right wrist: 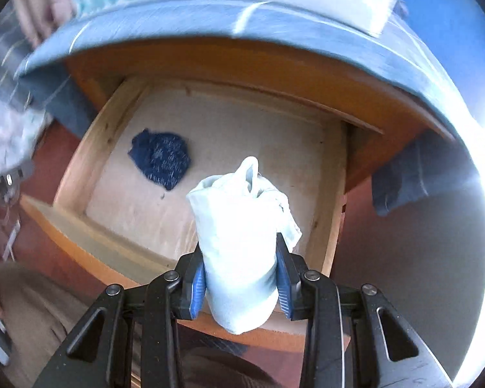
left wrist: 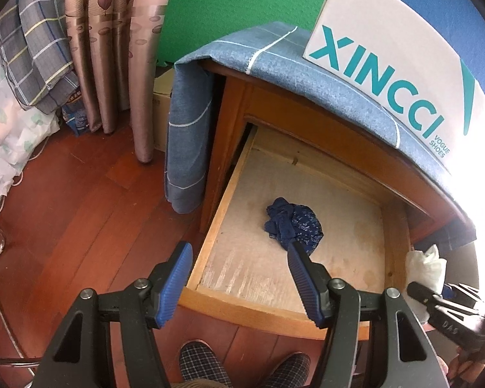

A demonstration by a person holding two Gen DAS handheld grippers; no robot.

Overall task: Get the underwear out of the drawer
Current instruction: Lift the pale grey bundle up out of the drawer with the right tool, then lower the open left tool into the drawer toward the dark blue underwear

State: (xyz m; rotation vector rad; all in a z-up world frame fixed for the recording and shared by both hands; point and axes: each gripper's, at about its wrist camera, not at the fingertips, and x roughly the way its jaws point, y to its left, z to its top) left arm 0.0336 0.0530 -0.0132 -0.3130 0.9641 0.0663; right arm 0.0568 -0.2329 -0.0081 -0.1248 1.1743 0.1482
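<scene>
step in hand, as i judge it: one piece is already lifted and the second waits. the right gripper [right wrist: 241,286] has its blue ribbed fingers [right wrist: 198,286] clenched on a pale blue-white bundle of soft cloth underwear [right wrist: 239,242], held above the front right part of the open light-wood drawer [right wrist: 68,174], clear of the drawer floor.

the bundle's long axis runs along the fingers, pointing away from the camera toward the drawer's back; a loose loop of fabric sticks up at its far end, and the near end bulges out behind the fingers.

the left gripper [left wrist: 239,283] hangs over the drawer's front left corner, fingers [left wrist: 177,271] released and spread wide, grasping nothing.

a crumpled dark navy patterned underwear [left wrist: 292,224] lies on the drawer floor, about mid-width and somewhat toward the back, just beyond the left gripper's right fingertip. it is a rounded heap with no clear long axis; the folded, plainer part sits toward the drawer's left side.

next move, my guess: left gripper goes forward and down over the navy heap, then pinches its raised folds. the right needs to carry its bundle out past the drawer's front edge.

the orange wooden cabinet [left wrist: 229,123] carries a blue cloth [left wrist: 274,61] and a white shoe box [left wrist: 388,51].
</scene>
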